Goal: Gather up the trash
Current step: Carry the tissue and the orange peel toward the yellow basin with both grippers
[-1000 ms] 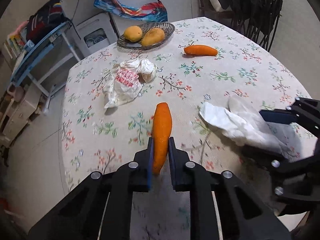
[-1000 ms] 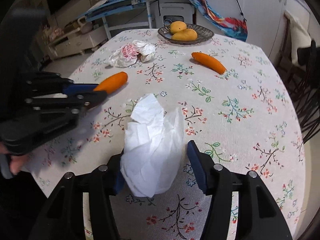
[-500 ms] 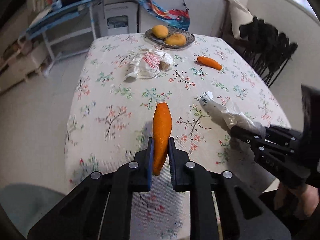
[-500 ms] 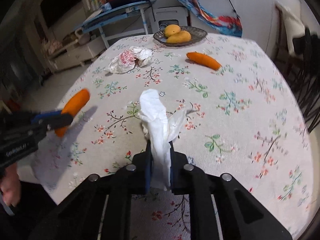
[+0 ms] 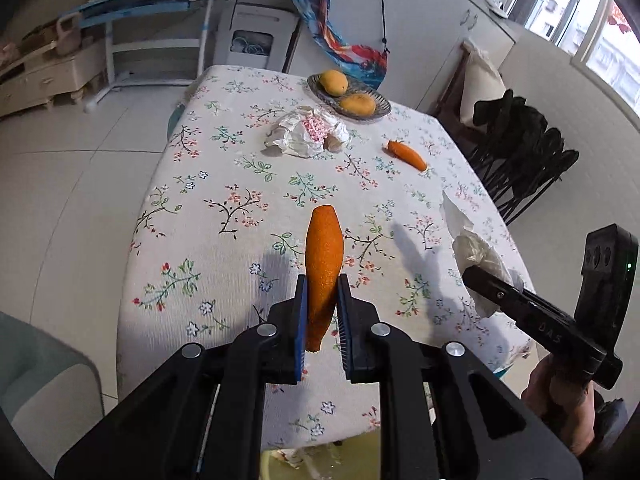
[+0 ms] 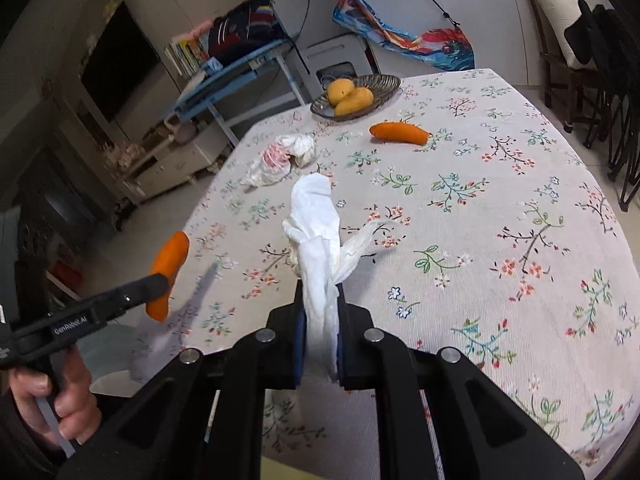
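Left gripper [image 5: 322, 312]: clamped on orange carrot [image 5: 323, 264], long axis running forward and up from the jaws, lifted over the near table edge [image 5: 132, 280]. Right gripper [image 6: 320, 328]: pinched tight on white tissue [image 6: 316, 232], wad standing upright past the fingers, clear of the tablecloth. Both tilted downward, handles gripped in fists. Farther: crumpled wrapper [image 5: 308, 136], second carrot [image 5: 408, 155], fruit dish [image 5: 384, 100].

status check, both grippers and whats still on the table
Left gripper shut on carrot. Right gripper just closed on tissue. Crumpled wrapper still on table.
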### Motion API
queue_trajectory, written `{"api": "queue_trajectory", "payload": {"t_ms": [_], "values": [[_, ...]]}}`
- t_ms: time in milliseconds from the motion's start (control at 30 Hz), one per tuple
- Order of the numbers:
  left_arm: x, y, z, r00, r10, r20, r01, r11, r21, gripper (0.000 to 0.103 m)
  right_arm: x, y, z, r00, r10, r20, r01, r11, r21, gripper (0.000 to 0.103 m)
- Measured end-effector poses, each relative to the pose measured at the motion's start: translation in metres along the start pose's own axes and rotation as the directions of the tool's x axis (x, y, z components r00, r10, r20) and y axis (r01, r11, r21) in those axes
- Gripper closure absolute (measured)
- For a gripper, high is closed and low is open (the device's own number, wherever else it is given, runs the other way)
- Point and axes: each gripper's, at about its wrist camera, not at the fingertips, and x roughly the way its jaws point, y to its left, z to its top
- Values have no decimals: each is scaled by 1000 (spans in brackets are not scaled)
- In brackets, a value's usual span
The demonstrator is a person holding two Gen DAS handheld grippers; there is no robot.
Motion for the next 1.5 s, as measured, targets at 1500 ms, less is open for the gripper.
{"api": "queue_trajectory", "payload": {"t_ms": [1500], "values": [[-96,-56,-112,969,98,226,-135,979,155,89,-88,27,-82,991,43,128,-40,999,-20,90]]}}
